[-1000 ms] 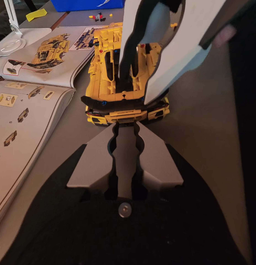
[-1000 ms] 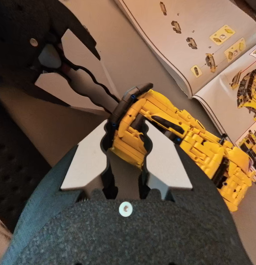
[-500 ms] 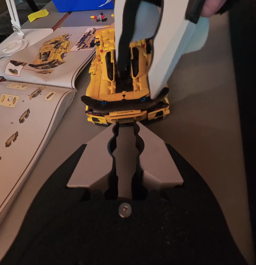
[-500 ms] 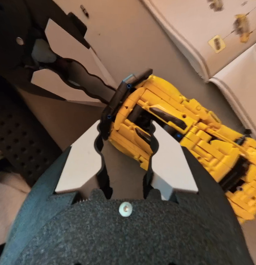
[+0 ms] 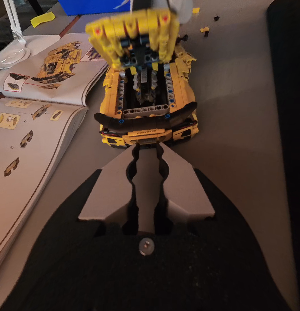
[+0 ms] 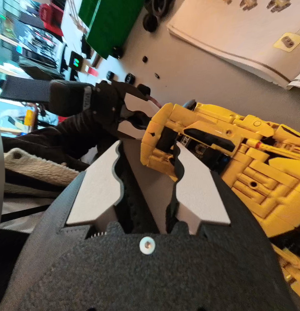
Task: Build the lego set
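Note:
A yellow lego car (image 5: 145,133) stands on the grey table with its rear toward my left gripper (image 5: 148,146). The left gripper's jaws stand a little apart, and its tips touch the rear bumper. The car's yellow rear cover (image 5: 134,38) is swung up and blurred, so the engine bay (image 5: 144,90) shows. A finger (image 5: 183,11) of my right gripper shows above the cover. In the right wrist view my right gripper (image 6: 148,144) is open. Its right finger (image 6: 193,176) is hooked into an opening of the cover (image 6: 162,121). The left gripper (image 6: 137,116) shows behind the cover.
An open instruction booklet (image 5: 36,117) lies left of the car and also shows in the right wrist view (image 6: 229,33). Small loose pieces (image 5: 204,31) lie at the far right. A blue bin (image 5: 95,6) and a white stand (image 5: 14,50) are at the back. A green box (image 6: 110,25) stands beyond the table. The gap from one gripper's tips to the other's is roughly 9 centimeters.
The right gripper has lifted the car's rear cover from flat to upright, uncovering the engine bay. The left gripper has stayed at the rear bumper.

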Action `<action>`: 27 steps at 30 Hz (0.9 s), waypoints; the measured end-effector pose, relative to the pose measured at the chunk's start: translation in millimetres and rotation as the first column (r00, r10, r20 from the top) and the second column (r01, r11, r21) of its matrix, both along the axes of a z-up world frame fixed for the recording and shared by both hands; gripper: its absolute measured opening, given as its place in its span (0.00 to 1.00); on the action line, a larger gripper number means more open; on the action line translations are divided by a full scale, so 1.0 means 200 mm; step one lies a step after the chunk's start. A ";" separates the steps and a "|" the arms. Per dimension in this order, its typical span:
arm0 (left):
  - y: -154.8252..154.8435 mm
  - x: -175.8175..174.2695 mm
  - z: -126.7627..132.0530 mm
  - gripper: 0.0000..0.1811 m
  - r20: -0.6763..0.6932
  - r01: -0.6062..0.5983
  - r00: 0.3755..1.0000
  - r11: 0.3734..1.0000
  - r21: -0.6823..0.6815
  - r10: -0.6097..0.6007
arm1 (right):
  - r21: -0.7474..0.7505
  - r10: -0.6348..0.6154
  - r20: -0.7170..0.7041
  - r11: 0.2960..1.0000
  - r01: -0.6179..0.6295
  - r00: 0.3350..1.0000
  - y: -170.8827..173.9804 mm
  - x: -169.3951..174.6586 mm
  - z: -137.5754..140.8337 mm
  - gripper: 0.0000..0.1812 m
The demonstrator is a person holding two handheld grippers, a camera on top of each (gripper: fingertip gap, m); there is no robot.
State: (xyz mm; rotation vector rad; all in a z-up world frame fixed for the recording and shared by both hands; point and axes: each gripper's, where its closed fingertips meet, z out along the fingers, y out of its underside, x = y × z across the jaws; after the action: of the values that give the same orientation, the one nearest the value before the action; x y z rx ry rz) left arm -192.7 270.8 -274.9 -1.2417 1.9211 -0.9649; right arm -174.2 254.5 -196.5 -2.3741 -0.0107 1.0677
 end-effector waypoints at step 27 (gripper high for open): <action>0.00 0.05 0.00 0.11 -0.024 0.064 0.998 0.998 0.023 -0.063 | 0.297 -0.354 0.719 0.934 0.197 0.597 -0.04 -0.08 -0.20 0.36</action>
State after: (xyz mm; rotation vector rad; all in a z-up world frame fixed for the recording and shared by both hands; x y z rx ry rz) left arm -182.0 270.8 -275.1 -1.1895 1.9953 -0.9603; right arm -189.6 246.4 -237.0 -2.3607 -0.0409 -0.1543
